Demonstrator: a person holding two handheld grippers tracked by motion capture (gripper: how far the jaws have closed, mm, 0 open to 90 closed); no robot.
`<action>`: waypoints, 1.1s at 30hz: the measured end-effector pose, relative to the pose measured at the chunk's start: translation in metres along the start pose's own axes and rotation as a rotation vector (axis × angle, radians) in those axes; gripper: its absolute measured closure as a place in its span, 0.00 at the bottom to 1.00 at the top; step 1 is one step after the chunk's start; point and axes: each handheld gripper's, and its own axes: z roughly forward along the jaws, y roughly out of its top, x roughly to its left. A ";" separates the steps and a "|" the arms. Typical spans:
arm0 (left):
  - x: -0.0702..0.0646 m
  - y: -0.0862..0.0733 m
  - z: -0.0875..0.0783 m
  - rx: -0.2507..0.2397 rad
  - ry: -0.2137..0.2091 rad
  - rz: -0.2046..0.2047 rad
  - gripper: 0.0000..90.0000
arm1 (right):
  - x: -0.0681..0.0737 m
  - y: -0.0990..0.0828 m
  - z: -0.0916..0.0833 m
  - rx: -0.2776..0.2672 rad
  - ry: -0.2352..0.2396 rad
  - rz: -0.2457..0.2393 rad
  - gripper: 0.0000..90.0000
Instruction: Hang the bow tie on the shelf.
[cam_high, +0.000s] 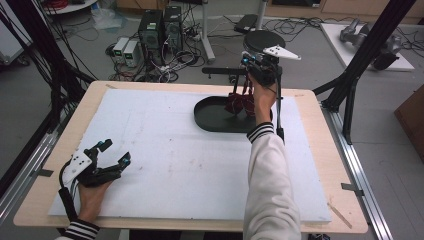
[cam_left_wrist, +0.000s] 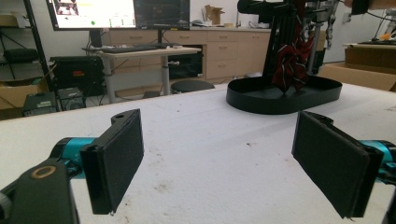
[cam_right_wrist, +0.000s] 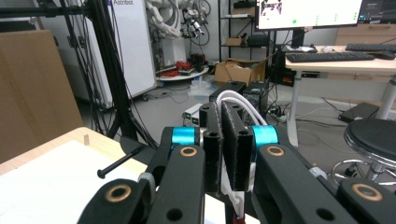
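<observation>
We see the right hand-held gripper (cam_high: 252, 75) clenched on a white loop (cam_right_wrist: 238, 105) carrying a red patterned cloth item (cam_high: 240, 102), which dangles below it over the black tray (cam_high: 210, 117). Likely placing, not released. Left hand-held gripper (cam_high: 112, 157) idle on the surface (cam_high: 175, 160), jaws spread, empty.

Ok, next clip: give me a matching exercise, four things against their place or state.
Things:
1. left tongs
2. right tongs
3. black tray
4. red patterned cloth

Place or state:
A. hanging above the tray
B. shut on a white cord
C. open, low at the near left of the table
D. on the white board, far side

Pairs: 1-C, 2-B, 3-D, 4-A
</observation>
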 end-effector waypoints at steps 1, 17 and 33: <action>0.000 0.000 0.000 -0.001 -0.001 0.000 0.19 | 0.000 -0.002 0.001 0.013 0.003 0.007 0.96; -0.001 0.000 0.001 0.011 0.007 0.006 0.19 | 0.007 -0.003 -0.003 0.171 0.009 -0.053 0.22; -0.002 0.000 0.001 0.008 0.004 0.016 0.19 | 0.029 -0.024 -0.125 0.035 0.066 -0.109 0.12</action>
